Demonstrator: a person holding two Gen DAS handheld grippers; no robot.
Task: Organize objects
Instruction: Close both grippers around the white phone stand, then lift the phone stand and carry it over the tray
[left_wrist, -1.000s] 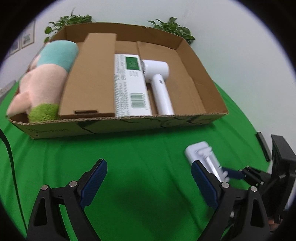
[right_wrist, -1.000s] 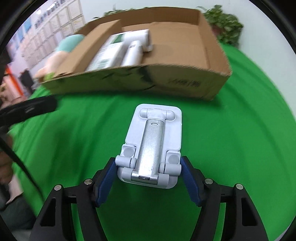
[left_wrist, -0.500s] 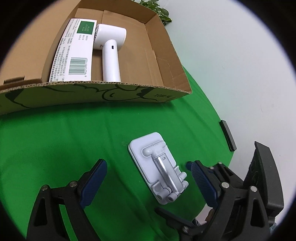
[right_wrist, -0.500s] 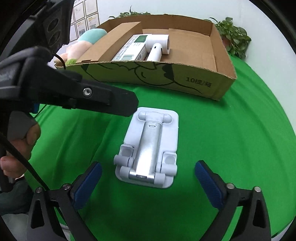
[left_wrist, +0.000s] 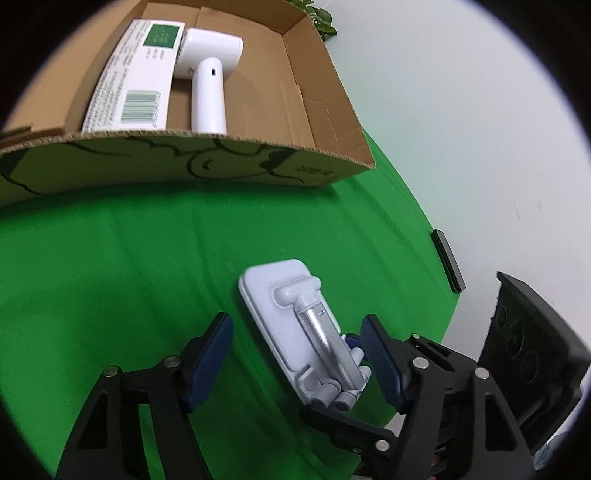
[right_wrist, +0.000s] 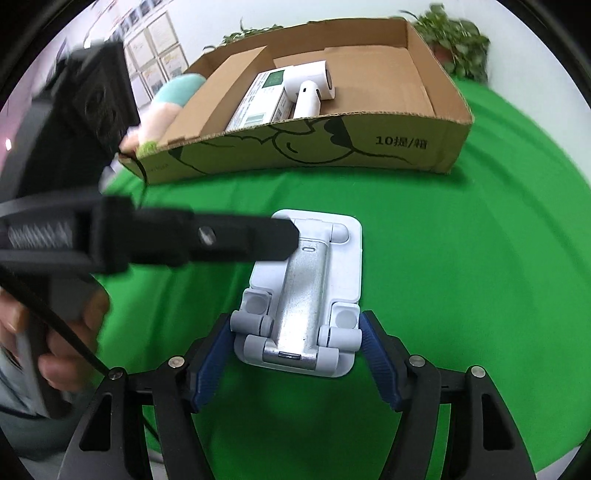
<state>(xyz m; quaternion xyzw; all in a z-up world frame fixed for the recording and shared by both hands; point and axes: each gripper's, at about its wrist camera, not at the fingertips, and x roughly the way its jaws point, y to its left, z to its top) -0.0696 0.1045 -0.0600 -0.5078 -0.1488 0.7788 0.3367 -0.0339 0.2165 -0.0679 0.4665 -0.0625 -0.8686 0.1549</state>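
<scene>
A white folding phone stand (right_wrist: 314, 266) with a silver arm lies flat on the green cloth. My right gripper (right_wrist: 295, 350) is closing, and its blue pads (right_wrist: 212, 354) touch both sides of the stand's near, hinged end. My left gripper (left_wrist: 295, 354) is also closing from the side. The stand (left_wrist: 284, 314) lies between its jaws, close to the right pad (left_wrist: 376, 354) and apart from the left one. In the right wrist view a black left finger (right_wrist: 221, 240) crosses the stand's far end. Behind stands an open cardboard box (right_wrist: 332, 147).
The box (left_wrist: 221, 162) holds a white hair dryer (left_wrist: 208, 81), a white carton with a green label (left_wrist: 136, 74), a cardboard flap and a plush toy (right_wrist: 166, 103). A thin black bar (left_wrist: 448, 260) lies at the table's right edge. A hand (right_wrist: 55, 332) grips the left tool.
The left view swung right and down onto the stand, and its jaws narrowed. The right jaws were on the stand, opened wide, and have come back onto its near end.
</scene>
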